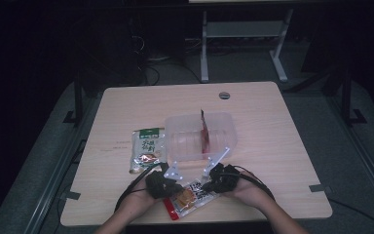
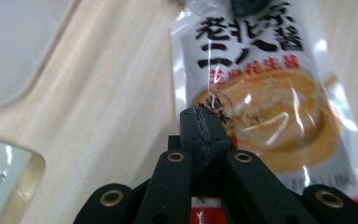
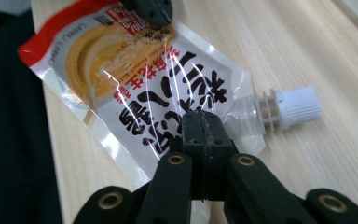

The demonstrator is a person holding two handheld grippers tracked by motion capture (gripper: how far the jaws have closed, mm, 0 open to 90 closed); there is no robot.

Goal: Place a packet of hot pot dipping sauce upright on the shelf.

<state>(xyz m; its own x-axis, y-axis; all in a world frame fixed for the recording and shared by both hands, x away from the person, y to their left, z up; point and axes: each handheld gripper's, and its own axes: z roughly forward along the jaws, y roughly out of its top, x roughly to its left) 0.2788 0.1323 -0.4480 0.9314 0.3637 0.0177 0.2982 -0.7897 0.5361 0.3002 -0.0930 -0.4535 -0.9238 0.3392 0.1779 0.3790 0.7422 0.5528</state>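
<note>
You have both claws clenched with nothing visibly between them, the left gripper (image 1: 168, 181) and right gripper (image 1: 218, 179) resting over the glossy, flat spouted sauce pouch (image 1: 189, 197) at the table's (image 1: 272, 146) near edge, so lifting it toward the clear plastic tub (image 1: 221, 127) looks not yet done.

A clear plastic tub (image 1: 224, 127) stands beside a green packet (image 1: 146, 148) on the table (image 1: 272, 126).

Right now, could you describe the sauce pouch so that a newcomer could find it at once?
On the wooden table, look at the near edge, in front of the clear plastic tub. The sauce pouch lies flat there; unlike the green packet, it has a white screw cap.
</note>
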